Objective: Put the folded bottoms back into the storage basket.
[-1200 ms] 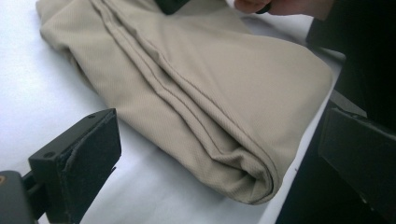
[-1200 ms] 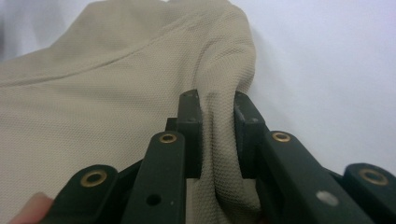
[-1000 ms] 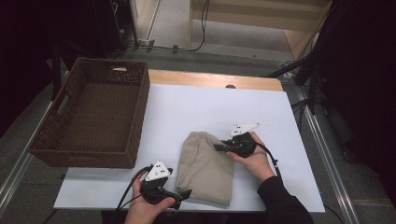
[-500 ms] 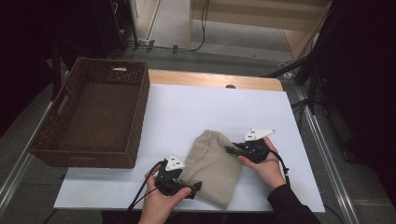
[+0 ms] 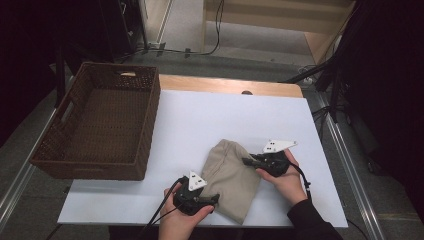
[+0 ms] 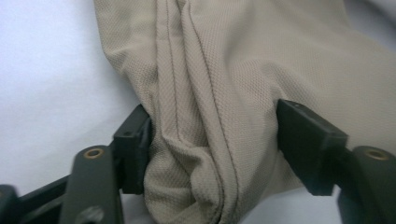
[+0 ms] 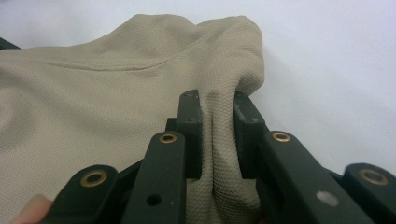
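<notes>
**Both hand-held grippers take hold of the folded cloth**

A folded beige garment of fine knit fabric (image 5: 230,177) lies on the near half of the white worktop (image 5: 200,120), to the right of an empty dark-brown woven wicker basket (image 5: 100,127) that stands at the worktop's left edge, well apart from the cloth.

The right hand-held gripper (image 7: 217,133) is clamped on the garment's right edge: in the right gripper view a ridge of fabric is pinched tight between its two black jaws. In the high view it sits at the cloth's right side (image 5: 250,161), held by the person's right hand (image 5: 282,175).

The left hand-held gripper (image 6: 212,147) is at the near left corner of the garment. Its jaws have just been closing, and a thick bunch of seamed fabric stands between them. The left jaw's pad presses the folds; the right one meets the cloth's far flank, though the bunch looks only loosely gathered, so the grip seems not yet firm. In the high view it lies at the cloth's lower left (image 5: 212,199).

The step in hand appears to be securing a two-point hold on the garment. The next move likely calls for the left jaws to finish closing on the bunch, then for both hands to lift together, keeping the fold from opening, and carry the cloth left toward the basket.
</notes>
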Action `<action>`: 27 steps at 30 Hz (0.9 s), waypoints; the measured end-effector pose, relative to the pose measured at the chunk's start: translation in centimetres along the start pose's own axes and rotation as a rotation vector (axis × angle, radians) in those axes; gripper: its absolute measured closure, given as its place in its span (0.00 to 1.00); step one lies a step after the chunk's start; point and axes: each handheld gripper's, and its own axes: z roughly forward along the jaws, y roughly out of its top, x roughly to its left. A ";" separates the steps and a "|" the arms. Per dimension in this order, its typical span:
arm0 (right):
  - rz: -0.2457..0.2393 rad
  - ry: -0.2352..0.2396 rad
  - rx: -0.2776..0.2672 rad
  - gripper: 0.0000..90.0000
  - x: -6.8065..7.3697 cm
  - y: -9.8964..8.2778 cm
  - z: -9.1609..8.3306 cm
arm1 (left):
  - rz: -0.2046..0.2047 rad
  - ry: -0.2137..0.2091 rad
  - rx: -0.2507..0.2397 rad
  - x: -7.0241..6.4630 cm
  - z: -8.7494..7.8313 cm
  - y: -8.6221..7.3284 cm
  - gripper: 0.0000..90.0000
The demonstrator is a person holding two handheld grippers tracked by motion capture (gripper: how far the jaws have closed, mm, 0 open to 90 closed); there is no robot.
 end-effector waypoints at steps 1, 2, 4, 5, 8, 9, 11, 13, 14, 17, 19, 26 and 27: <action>0.000 0.001 -0.001 0.83 0.0 0.0 0.0 | -0.005 0.006 0.002 -0.1 0.0 0.0 0.40; -0.004 0.001 0.000 0.83 0.0 0.0 0.0 | -0.009 0.014 0.005 -0.3 0.0 0.0 0.42; -0.001 0.001 0.003 0.83 0.1 0.0 0.0 | -0.019 0.002 0.007 -0.4 0.1 0.1 0.46; -0.009 0.001 0.000 0.83 0.1 0.0 0.0 | -0.019 -0.001 0.007 -0.5 0.1 0.1 0.48; -0.016 0.002 -0.007 0.83 0.2 0.1 0.0 | -0.020 -0.031 -0.007 -0.9 0.2 -0.2 0.65; -0.016 0.002 -0.007 0.83 0.3 0.1 0.0 | -0.018 -0.033 -0.012 -1.0 0.3 -0.2 0.66; -0.021 0.002 -0.008 0.83 0.3 0.1 0.0 | -0.015 -0.028 -0.023 -1.2 0.3 -0.4 0.66; -0.020 0.002 -0.011 0.83 0.4 0.2 0.0 | -0.013 -0.028 -0.037 -1.3 0.4 -0.6 0.67; -0.022 0.001 -0.010 0.83 0.4 0.2 0.0 | -0.010 -0.030 -0.038 -1.3 0.3 -0.6 0.69; -0.023 0.000 -0.009 0.83 0.4 0.2 0.1 | -0.005 -0.038 -0.061 -1.4 0.4 -1.0 0.71; -0.023 0.000 -0.014 0.83 0.5 0.4 0.2 | 0.014 -0.028 -0.079 -1.6 0.3 -1.2 0.74; -0.020 0.019 -0.018 0.83 0.6 1.0 0.4 | 0.027 -0.046 -0.134 -1.4 0.0 -1.9 0.78; -0.021 0.020 -0.019 0.83 0.6 1.2 0.4 | 0.028 -0.056 -0.142 -1.3 -0.1 -1.9 0.78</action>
